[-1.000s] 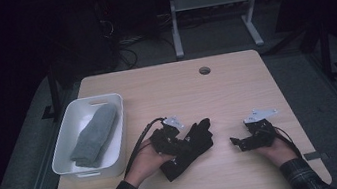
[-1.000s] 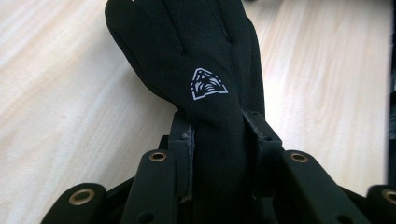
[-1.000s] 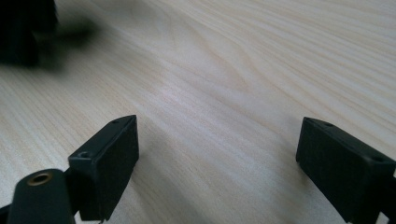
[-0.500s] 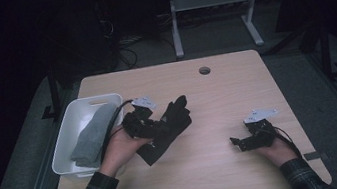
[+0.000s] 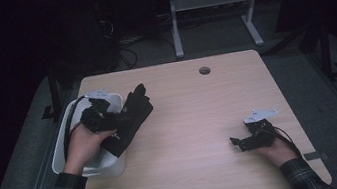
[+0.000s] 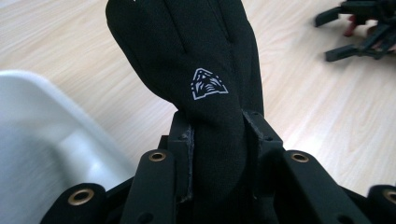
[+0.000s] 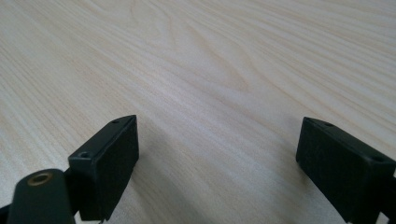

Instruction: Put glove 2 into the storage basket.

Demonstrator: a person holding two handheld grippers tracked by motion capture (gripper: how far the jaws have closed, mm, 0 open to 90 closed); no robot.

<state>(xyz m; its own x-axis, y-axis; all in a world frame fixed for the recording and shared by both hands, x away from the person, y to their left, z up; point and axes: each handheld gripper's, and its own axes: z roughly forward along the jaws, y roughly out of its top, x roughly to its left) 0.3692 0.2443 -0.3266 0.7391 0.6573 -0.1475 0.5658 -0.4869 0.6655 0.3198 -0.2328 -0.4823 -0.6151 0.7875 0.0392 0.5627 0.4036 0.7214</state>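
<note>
A black glove (image 5: 131, 114) with a small white emblem (image 6: 208, 84) hangs in the air, and my left gripper (image 5: 119, 122) is shut on its cuff end. In the left gripper view the glove (image 6: 187, 51) stands up between the two pads (image 6: 256, 135), which press on it from both sides. Glove and gripper hover over the right rim of a white bin (image 5: 61, 153) at the table's left. My right gripper (image 5: 238, 143) lies on the wooden table (image 5: 200, 115) near the front right, jaws open with bare wood between the fingertips (image 7: 109, 154).
The white bin's wall (image 6: 42, 140) lies just below and left of the held glove. A small round hole (image 5: 205, 70) sits near the table's far edge. The other gripper (image 6: 359, 28) rests farther off on the wood. A metal stand (image 5: 210, 12) is behind the table.
My left gripper has carried the black glove up and to the left, from the table's middle front to above the bin's right rim. The right gripper has stayed put.
</note>
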